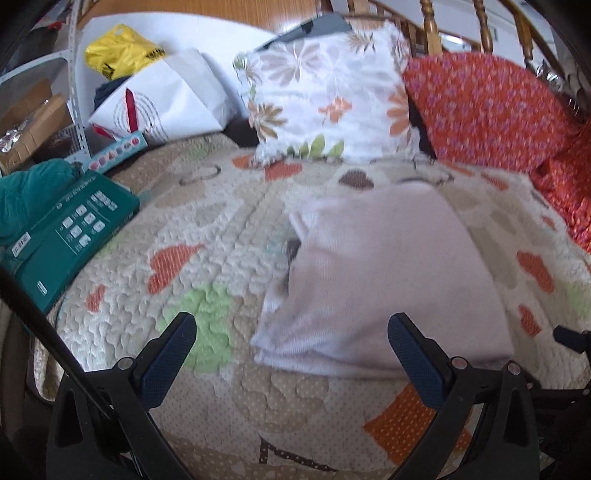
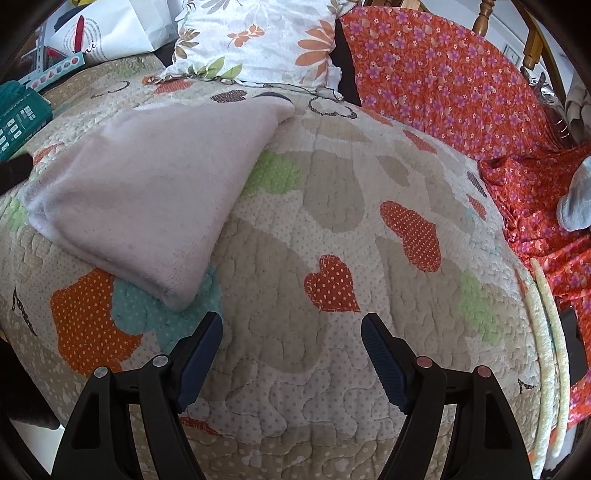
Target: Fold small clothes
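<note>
A pale pink small garment [image 1: 384, 280] lies folded into a long flat shape on the heart-patterned quilt [image 1: 207, 266]. My left gripper [image 1: 291, 332] is open and empty, just in front of the garment's near edge. In the right wrist view the garment [image 2: 147, 192] lies to the upper left on the quilt [image 2: 332, 229]. My right gripper [image 2: 291, 332] is open and empty, over bare quilt to the right of the garment's near corner. A bit of the right gripper [image 1: 572, 339] shows at the right edge of the left wrist view.
A floral white pillow [image 1: 325, 96] and an orange flowered pillow [image 1: 484, 107] lean against the wooden headboard [image 1: 432, 26]. A green box [image 1: 66, 236], a teal cloth [image 1: 26, 195], a white paper bag [image 1: 170, 99] and a yellow bag [image 1: 118, 48] sit at left. Orange fabric [image 2: 546, 206] lies at right.
</note>
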A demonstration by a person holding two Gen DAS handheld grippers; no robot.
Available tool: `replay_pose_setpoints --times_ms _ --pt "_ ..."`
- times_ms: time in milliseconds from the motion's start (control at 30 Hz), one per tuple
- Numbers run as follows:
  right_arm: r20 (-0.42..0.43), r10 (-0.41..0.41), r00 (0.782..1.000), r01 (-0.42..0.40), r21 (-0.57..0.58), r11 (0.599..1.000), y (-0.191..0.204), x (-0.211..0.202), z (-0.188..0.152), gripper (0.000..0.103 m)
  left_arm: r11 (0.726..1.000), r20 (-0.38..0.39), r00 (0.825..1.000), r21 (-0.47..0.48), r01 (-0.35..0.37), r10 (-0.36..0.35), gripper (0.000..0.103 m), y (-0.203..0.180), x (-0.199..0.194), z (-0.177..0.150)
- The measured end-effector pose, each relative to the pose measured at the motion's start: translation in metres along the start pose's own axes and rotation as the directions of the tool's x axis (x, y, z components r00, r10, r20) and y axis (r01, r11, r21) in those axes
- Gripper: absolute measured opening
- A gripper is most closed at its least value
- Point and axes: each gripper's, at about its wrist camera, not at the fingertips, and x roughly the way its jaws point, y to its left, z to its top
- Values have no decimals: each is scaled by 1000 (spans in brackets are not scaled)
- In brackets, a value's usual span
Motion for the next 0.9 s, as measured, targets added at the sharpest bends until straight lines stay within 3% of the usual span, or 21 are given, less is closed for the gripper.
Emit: replay_pose_setpoints --times_ms 367,633,900 --pt "-11 -15 1000 15 -6 1000 -2 1 -2 85 1000 -157 987 21 -8 11 103 -6 30 -13" --pt "-16 -20 1000 20 -9 1000 -3 2 -3 86 999 -277 961 30 25 -16 103 -16 52 -28" --pt "-13 -32 999 32 23 999 -12 1 -3 86 998 -306 950 -35 49 -57 103 -13 60 -33"
